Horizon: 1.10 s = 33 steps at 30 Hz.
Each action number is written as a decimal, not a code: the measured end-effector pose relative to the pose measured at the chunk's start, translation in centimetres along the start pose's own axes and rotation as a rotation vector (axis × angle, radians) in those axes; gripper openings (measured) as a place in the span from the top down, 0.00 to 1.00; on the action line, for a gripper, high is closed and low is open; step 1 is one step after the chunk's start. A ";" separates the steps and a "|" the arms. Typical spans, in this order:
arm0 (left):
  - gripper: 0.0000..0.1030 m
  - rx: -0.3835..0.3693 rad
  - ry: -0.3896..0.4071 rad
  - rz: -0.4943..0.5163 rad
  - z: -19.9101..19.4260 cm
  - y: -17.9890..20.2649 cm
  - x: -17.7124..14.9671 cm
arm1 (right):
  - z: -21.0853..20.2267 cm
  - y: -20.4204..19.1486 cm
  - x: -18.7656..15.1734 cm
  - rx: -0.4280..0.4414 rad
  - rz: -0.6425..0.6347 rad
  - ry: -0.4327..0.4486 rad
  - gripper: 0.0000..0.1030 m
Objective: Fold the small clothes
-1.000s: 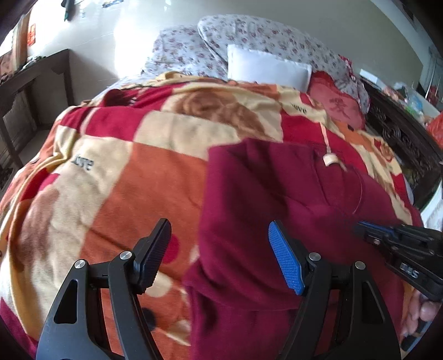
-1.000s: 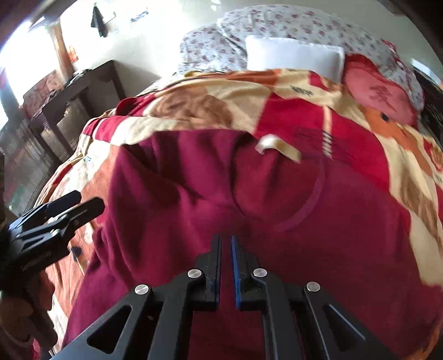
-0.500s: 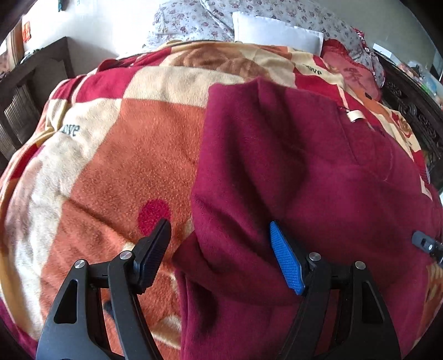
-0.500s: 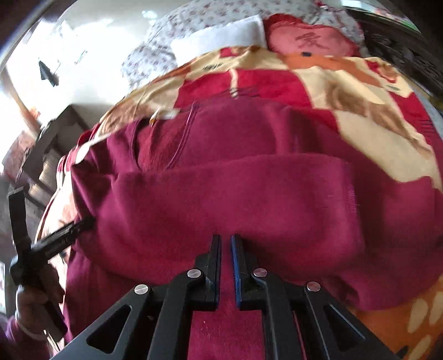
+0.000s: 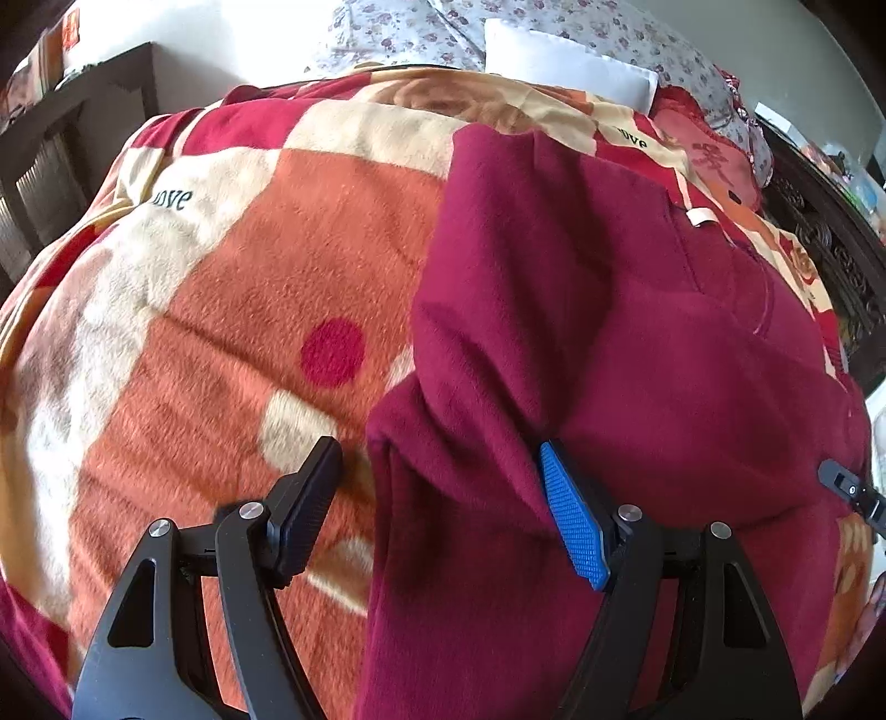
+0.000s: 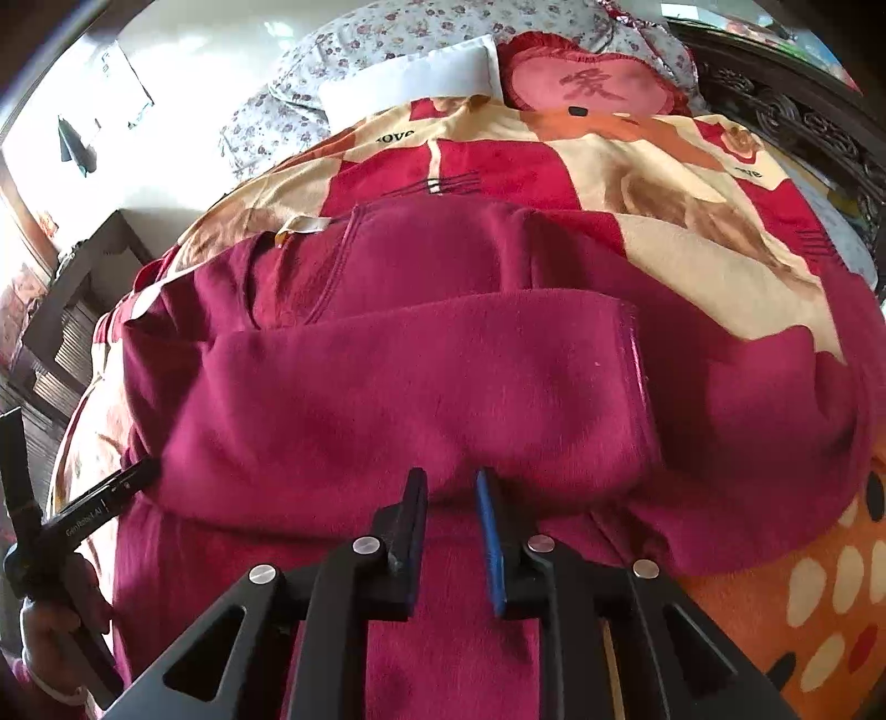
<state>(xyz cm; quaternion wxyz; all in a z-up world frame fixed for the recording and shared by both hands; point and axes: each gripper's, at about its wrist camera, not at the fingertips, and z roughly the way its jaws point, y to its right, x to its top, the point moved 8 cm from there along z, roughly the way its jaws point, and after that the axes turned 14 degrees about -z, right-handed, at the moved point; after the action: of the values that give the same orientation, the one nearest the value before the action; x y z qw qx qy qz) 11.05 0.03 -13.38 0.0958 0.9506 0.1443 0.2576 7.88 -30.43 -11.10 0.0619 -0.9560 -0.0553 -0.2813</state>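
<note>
A dark red sweatshirt (image 5: pixel 637 343) lies on a patterned red, orange and cream blanket (image 5: pixel 232 288). Its right sleeve (image 6: pixel 432 382) is folded across the body. My left gripper (image 5: pixel 443 487) is open, its jaws straddling the garment's left edge fold. My right gripper (image 6: pixel 451 487) has its jaws a little apart at the lower edge of the folded sleeve, no longer pinching it. The left gripper shows in the right wrist view (image 6: pixel 83 515), and the right gripper's tip shows in the left wrist view (image 5: pixel 847 487).
White pillow (image 6: pixel 410 77), red cushion (image 6: pixel 587 83) and floral bedding (image 5: pixel 421 27) lie at the bed's head. A dark carved bed frame (image 6: pixel 792 105) runs along the right. A dark wooden table (image 5: pixel 61 127) stands to the left.
The right gripper carried the sleeve across the sweatshirt's body, laid it down, and its jaws have parted. The left gripper moved closer to the garment's left edge, staying open.
</note>
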 end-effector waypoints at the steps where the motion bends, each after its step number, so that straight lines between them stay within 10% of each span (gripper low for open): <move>1: 0.29 -0.003 0.002 -0.003 -0.4 0.0 -0.1 | -0.3 -0.2 -0.1 0.001 -0.001 0.008 0.76; 4: 0.29 -0.015 0.012 0.005 -1.6 0.5 -0.6 | -0.5 -0.2 -0.7 -0.013 -0.003 0.009 0.59; 25: 0.29 -0.039 -0.003 0.142 0.3 8.0 -2.5 | -2.9 2.3 -5.0 0.039 0.075 -0.003 0.59; 33: 0.25 -0.044 0.038 0.196 0.8 7.7 -3.0 | -7.4 13.9 -1.9 -0.213 0.208 0.078 0.57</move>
<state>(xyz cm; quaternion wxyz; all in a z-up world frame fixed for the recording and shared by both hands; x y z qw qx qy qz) 10.73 -8.28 -13.52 0.0883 0.9527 0.0467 0.2869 4.27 -45.39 -7.16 -0.0089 -0.9461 0.0766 -0.3146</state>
